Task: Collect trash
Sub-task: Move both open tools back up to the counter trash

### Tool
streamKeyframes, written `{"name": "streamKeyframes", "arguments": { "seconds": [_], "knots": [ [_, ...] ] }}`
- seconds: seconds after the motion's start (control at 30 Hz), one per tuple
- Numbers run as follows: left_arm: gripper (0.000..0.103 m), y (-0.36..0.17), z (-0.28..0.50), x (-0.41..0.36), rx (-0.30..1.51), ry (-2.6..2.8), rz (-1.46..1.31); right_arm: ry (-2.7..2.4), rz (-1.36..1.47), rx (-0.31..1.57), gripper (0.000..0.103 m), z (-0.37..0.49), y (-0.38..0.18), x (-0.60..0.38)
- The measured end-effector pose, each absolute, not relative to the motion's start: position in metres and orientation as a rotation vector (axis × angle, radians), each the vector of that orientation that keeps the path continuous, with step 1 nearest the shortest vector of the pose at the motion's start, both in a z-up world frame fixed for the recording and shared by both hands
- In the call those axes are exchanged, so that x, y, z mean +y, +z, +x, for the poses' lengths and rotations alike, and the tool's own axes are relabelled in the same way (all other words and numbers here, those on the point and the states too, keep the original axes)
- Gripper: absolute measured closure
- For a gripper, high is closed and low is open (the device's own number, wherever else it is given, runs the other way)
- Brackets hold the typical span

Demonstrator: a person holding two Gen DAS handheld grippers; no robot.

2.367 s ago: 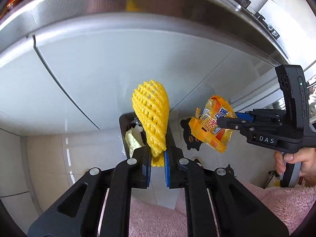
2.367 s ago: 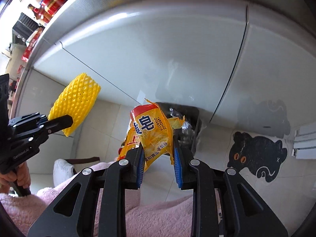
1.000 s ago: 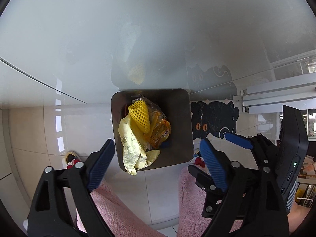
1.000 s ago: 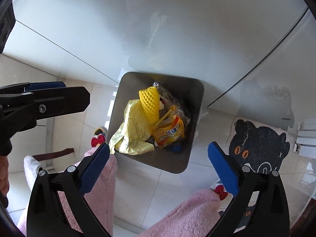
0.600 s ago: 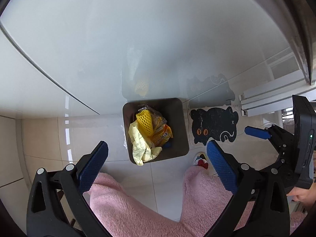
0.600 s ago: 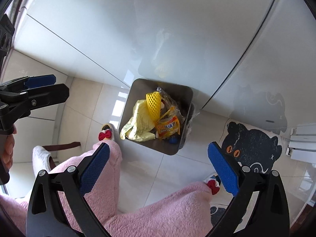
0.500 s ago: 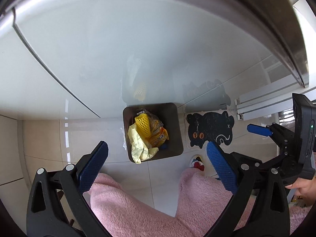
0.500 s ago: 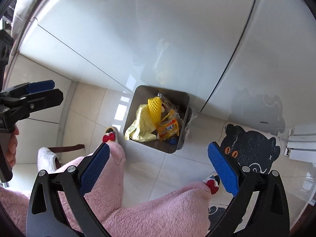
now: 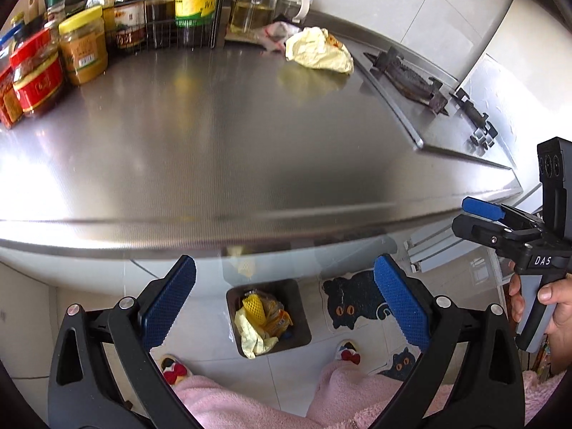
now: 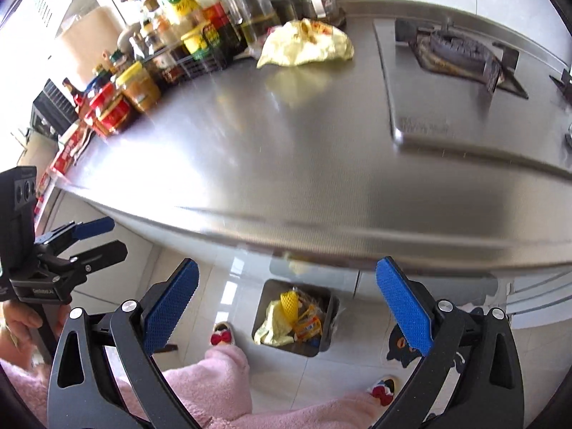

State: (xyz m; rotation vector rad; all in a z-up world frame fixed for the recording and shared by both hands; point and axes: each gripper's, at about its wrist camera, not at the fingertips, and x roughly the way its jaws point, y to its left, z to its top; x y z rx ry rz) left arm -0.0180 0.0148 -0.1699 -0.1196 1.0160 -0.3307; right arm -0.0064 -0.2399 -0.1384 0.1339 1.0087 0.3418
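A dark square trash bin (image 9: 300, 316) (image 10: 330, 312) stands on the floor below the counter edge. Inside it lie a yellow foam net (image 9: 253, 307) (image 10: 290, 302), an orange snack wrapper (image 9: 279, 318) (image 10: 309, 323) and pale yellow plastic (image 9: 250, 336) (image 10: 271, 329). A crumpled pale yellow bag (image 9: 318, 53) (image 10: 304, 48) lies at the back of the steel countertop (image 9: 228, 136) (image 10: 286, 150). My left gripper (image 9: 284, 302) (image 10: 98, 236) is open and empty above the bin. My right gripper (image 10: 284, 302) (image 9: 472, 216) is open and empty too.
Jars and sauce bottles (image 9: 82, 43) (image 10: 143, 82) crowd the counter's back left, some in a wire rack (image 9: 171, 25). A gas hob (image 9: 429, 89) (image 10: 461, 53) fills the right side. A black cat mat (image 9: 354, 304) lies on the floor beside pink-robed legs (image 9: 250, 404).
Both grippers have let go of the foam net and the snack wrapper, which now lie in the bin. Both have since risen, bringing the countertop into view.
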Motion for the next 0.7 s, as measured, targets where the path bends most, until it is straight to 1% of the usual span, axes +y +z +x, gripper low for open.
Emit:
{"name": "streamKeyframes", "arguments": {
  "seconds": [0.33,0.63,0.67,0.7],
  "knots": [
    [0.008,-0.128,0.066,0.013,0.934,-0.320,-0.071,0.279,0.145,0.911,0.003,0.079,-0.106,-0.254],
    [0.009,-0.115,0.158,0.010,0.906,-0.282,-0.095,0.291,0.044,0.893,0.003,0.133,-0.119,-0.239],
    [0.010,-0.115,0.168,0.010,0.904,-0.273,-0.105,0.294,0.036,0.891,0.003,0.137,-0.121,-0.236],
    [0.014,-0.115,0.178,0.010,0.901,-0.270,-0.113,0.301,0.027,0.887,0.004,0.142,-0.122,-0.234]
  ]
}}
